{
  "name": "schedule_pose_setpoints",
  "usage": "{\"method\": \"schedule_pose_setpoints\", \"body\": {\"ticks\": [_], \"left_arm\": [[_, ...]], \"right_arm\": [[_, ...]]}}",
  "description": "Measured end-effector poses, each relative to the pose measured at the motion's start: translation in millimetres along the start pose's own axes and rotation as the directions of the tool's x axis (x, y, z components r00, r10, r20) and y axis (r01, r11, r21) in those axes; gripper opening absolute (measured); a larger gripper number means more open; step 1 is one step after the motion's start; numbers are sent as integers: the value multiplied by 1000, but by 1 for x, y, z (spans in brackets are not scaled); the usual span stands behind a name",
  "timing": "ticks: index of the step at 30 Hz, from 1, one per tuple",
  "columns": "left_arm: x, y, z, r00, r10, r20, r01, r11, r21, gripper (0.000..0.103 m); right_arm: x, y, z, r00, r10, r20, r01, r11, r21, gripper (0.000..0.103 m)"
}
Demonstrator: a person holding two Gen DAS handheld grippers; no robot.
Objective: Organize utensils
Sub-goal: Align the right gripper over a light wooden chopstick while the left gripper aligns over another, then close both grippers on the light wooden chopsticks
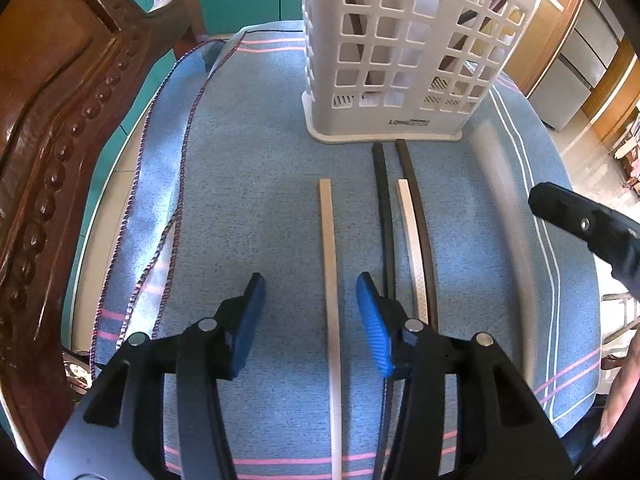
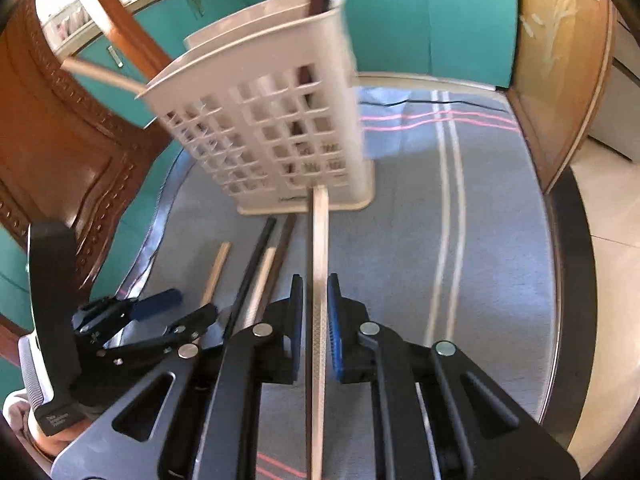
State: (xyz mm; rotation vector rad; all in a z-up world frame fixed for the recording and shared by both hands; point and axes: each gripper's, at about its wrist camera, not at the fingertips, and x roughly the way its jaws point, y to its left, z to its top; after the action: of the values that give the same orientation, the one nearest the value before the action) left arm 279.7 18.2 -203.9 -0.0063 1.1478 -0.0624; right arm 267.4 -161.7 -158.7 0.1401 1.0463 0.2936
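Observation:
A white perforated utensil holder [image 1: 404, 52] stands on the blue cloth; in the right wrist view [image 2: 272, 128] a dark stick and a light stick stand in it. Several chopsticks lie in front of it: a light one [image 1: 330, 280], a black one [image 1: 382, 216], a light one [image 1: 412, 248] and a brown one [image 1: 416, 200]. My left gripper [image 1: 310, 312] is open, low over the cloth, straddling the leftmost light chopstick. My right gripper [image 2: 314, 320] is shut on a light chopstick [image 2: 318, 264], held above the cloth and pointing at the holder's base. In the left wrist view this chopstick is a blur [image 1: 504, 216].
A carved wooden chair back [image 1: 52, 128] stands close on the left. The blue striped cloth [image 1: 248, 184] covers a round table; its edge curves off to the right [image 2: 560, 280]. Teal cabinets [image 2: 400, 12] are behind.

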Motion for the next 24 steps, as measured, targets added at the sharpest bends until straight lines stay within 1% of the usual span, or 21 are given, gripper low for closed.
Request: {"method": "schedule_pose_setpoints", "body": {"ticks": [3, 5, 8, 11, 15, 16, 17, 20, 24], "left_arm": [[1, -2, 0, 1000, 2, -1, -2, 1000, 3, 50], [1, -2, 1, 1000, 4, -2, -4, 1000, 1, 50], [2, -1, 0, 1000, 10, -3, -10, 1000, 2, 50], [3, -2, 0, 1000, 11, -5, -11, 1000, 5, 51], [6, 4, 4, 1000, 15, 3, -15, 1000, 4, 52], [8, 6, 6, 1000, 20, 7, -20, 1000, 0, 52], [9, 8, 9, 1000, 24, 10, -24, 1000, -9, 52], [12, 13, 16, 999, 35, 17, -34, 999, -26, 52], [13, 8, 18, 998, 60, 29, -60, 998, -11, 52]], "right_arm": [[5, -9, -1, 999, -33, -20, 34, 999, 34, 13], [12, -11, -2, 998, -51, -37, 52, 998, 37, 13], [13, -16, 1, 997, -62, -54, 63, 998, 16, 13], [21, -10, -1, 995, -77, -69, 76, 997, -13, 13], [45, -10, -4, 985, -140, -106, 136, 990, -40, 13], [45, -9, -4, 985, -146, -88, 142, 989, -47, 13], [48, -8, -2, 983, -164, -86, 159, 985, -61, 13], [51, -6, -1, 980, -183, -80, 177, 982, -72, 13], [56, 3, -1, 974, -217, -67, 209, 972, -105, 14]]}}
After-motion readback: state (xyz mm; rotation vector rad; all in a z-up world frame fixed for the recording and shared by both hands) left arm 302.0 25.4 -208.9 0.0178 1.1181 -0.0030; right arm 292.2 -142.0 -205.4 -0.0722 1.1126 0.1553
